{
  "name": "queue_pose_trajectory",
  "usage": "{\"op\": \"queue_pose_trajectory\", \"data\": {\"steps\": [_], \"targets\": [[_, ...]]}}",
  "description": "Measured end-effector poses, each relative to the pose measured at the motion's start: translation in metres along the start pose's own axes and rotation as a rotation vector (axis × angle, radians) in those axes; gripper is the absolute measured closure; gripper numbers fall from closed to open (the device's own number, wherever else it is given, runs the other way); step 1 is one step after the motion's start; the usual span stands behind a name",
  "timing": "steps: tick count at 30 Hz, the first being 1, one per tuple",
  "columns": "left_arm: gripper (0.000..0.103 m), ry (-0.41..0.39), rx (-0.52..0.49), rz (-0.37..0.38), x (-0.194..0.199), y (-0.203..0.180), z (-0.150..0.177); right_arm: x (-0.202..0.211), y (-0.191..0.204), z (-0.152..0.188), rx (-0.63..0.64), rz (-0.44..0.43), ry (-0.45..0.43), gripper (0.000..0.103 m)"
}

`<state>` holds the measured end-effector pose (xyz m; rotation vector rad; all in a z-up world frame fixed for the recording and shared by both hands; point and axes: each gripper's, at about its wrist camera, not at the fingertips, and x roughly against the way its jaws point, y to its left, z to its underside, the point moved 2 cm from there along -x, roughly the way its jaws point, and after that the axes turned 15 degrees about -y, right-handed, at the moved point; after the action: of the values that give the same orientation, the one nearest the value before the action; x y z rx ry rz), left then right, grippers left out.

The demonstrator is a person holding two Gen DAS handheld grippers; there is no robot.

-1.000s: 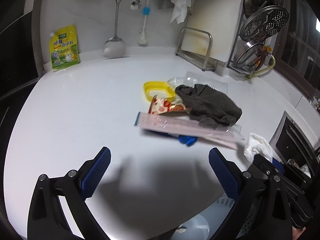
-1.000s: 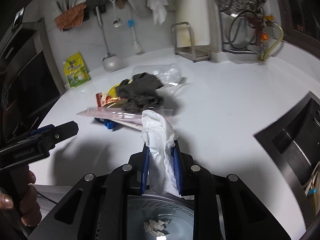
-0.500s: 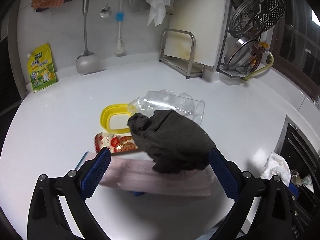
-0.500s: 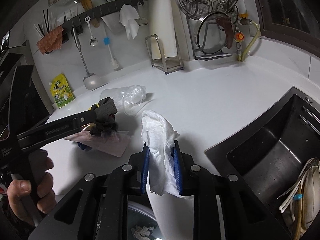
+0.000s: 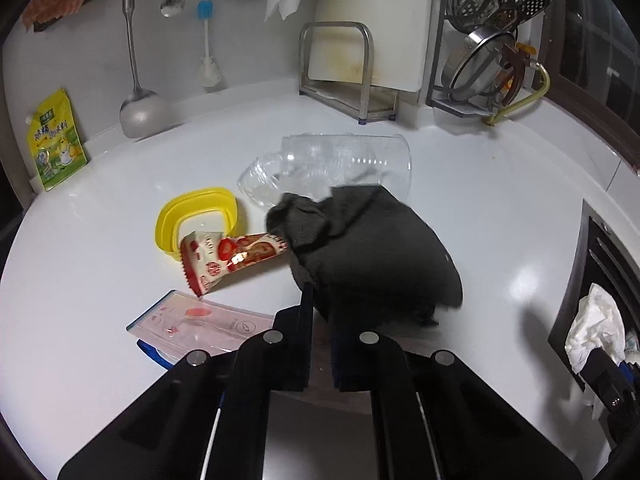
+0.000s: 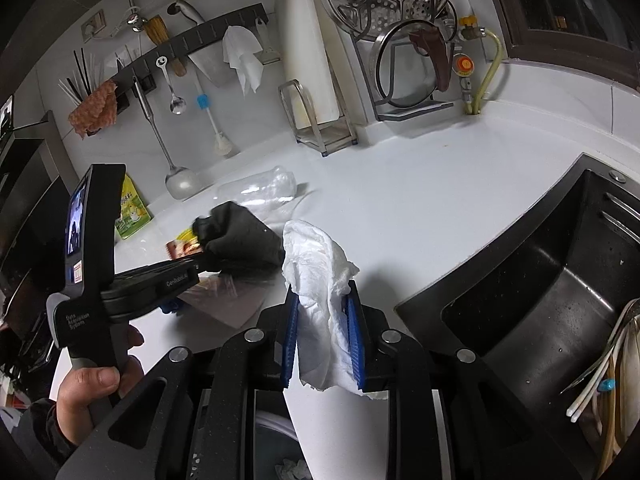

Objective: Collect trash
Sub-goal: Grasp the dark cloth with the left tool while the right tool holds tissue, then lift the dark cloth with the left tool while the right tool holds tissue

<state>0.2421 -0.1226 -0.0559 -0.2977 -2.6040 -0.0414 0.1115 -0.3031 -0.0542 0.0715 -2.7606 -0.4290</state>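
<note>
My left gripper [image 5: 320, 312] is shut on a dark grey cloth [image 5: 368, 248] that hangs lifted over the white counter [image 5: 100, 264]; it also shows in the right wrist view [image 6: 244, 236]. My right gripper [image 6: 322, 320] is shut on a crumpled white tissue [image 6: 320, 264], held near the counter's front edge. On the counter lie a clear plastic cup [image 5: 336, 168] on its side, a yellow lid [image 5: 200, 216], a red snack wrapper [image 5: 228, 256] and a pink zip bag [image 5: 200, 324].
A dark sink [image 6: 540, 292] is at the right. A cutting-board rack [image 5: 344, 72], a dish rack [image 5: 492, 52], hanging utensils [image 5: 136, 40] and a yellow pouch [image 5: 56, 140] line the back wall. A bin with tissue [image 6: 288, 468] sits below my right gripper.
My left gripper went from open to shut on the grey cloth and raised it. My right gripper, still holding the tissue, rose and turned toward the sink side.
</note>
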Motion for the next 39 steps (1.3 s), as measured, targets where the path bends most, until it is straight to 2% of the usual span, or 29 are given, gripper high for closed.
{"op": "queue_pose_trajectory", "data": {"steps": [11,22,33,39], "targets": [[0.1,-0.114,0.007,-0.009,0.029,0.01,-0.031,0.0,0.002,-0.001,0.001,-0.008,-0.002,0.081],[0.1,-0.201,0.054,-0.048,0.056,0.046,-0.068,-0.002,0.006,0.0,0.019,-0.005,0.006,0.081],[0.1,-0.262,0.072,-0.064,0.095,0.071,-0.083,0.0,0.014,0.001,0.045,-0.006,0.009,0.081],[0.1,-0.273,0.077,-0.079,0.117,0.086,-0.08,0.005,0.023,0.002,0.065,-0.009,0.011,0.081]]}}
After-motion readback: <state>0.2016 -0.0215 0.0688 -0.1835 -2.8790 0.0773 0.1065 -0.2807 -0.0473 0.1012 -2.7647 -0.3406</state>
